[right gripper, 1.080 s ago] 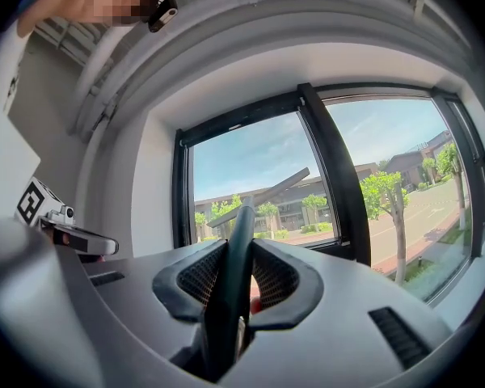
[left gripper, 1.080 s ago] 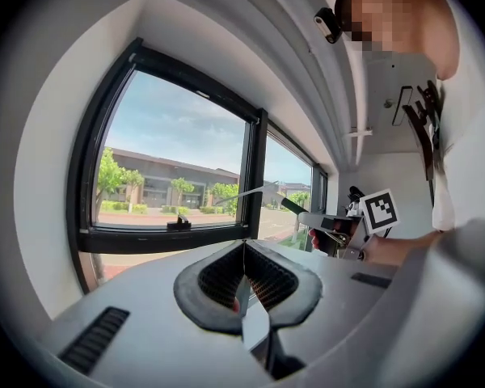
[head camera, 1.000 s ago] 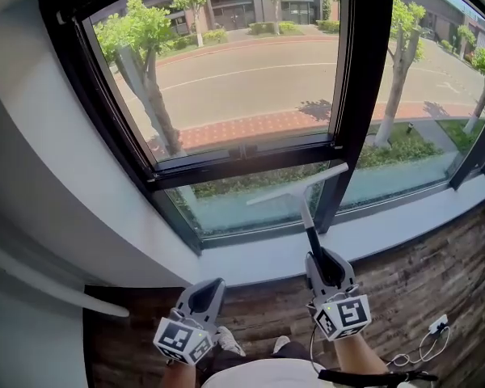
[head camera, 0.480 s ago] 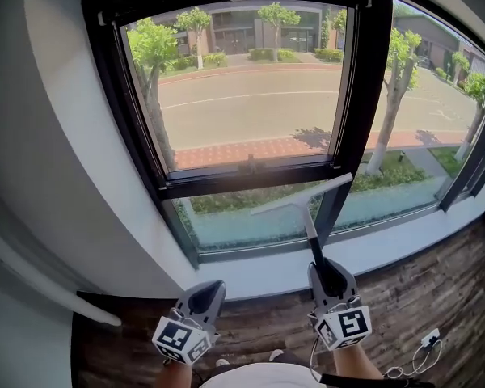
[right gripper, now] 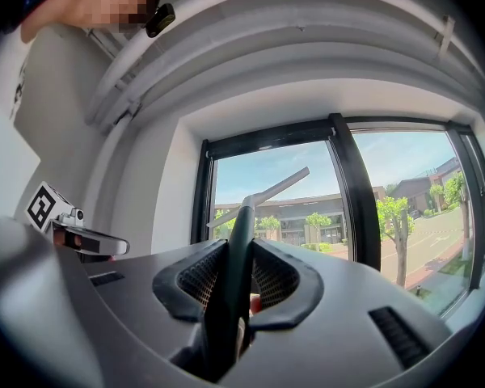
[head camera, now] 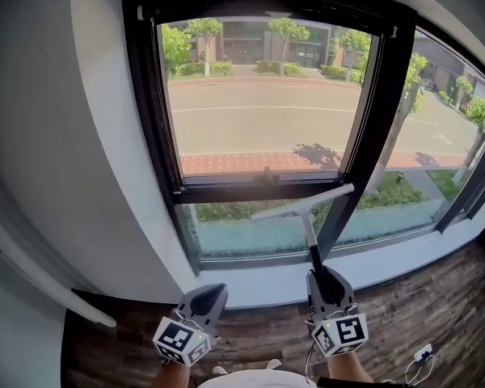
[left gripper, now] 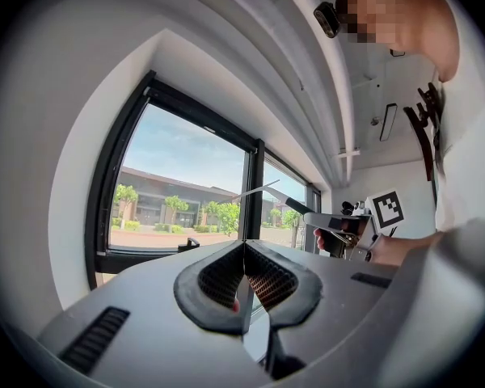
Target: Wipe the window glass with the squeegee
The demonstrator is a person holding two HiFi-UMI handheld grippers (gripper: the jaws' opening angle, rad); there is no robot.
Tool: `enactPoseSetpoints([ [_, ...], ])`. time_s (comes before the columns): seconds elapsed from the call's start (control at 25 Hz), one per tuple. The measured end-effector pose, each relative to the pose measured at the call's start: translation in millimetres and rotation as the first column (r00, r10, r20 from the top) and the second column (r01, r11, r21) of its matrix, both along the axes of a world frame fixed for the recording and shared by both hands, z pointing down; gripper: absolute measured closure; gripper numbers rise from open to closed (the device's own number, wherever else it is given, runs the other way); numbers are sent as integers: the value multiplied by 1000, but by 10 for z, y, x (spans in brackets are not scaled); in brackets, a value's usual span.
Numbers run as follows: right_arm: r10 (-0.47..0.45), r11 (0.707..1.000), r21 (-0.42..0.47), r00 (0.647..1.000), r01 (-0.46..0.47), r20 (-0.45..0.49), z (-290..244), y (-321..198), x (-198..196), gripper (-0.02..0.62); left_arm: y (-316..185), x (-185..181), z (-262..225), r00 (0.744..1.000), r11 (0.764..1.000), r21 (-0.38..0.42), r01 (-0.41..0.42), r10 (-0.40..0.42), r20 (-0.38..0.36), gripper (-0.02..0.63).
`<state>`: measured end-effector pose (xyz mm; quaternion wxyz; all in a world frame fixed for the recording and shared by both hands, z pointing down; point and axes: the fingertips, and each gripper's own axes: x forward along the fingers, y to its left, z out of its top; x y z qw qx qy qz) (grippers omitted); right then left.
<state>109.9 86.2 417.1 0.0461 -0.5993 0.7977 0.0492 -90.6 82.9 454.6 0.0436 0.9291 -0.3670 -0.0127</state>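
- The left tongs [left gripper: 244, 275] are pressed together with nothing between them, held low at the person's left, pointing toward the wall below the window.
- The right tongs [right gripper: 241, 281] are clamped on the dark handle of the squeegee [head camera: 310, 245], which rises straight out of them toward the window.
- The wooden floor [head camera: 424, 301] runs along below the window, and a white cable [head camera: 416, 360] lies on it at the far right.
- The white sill [head camera: 259, 280] lies just beyond the tong tips.
- The squeegee's pale blade [head camera: 303, 203] stands in front of the lower glass pane [head camera: 234, 231], tilted with its right end higher and overlapping the black mullion [head camera: 364, 144]. Whether the blade touches the glass cannot be told.
- Above it, the upper sash [head camera: 259, 107], in a black frame, has a small handle at the middle of its bottom rail.
- Through the glass lie a strip of shrubs, a brick pavement, a road, trees and a building.
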Motion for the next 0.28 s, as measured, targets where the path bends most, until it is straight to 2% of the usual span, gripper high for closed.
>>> enactPoseSetpoints([
  [0.28,-7,1000,13,1000,7,-4,-20,-75,-132,496,-106,-80,19,1000,1000,5,-5,5,-4,588],
])
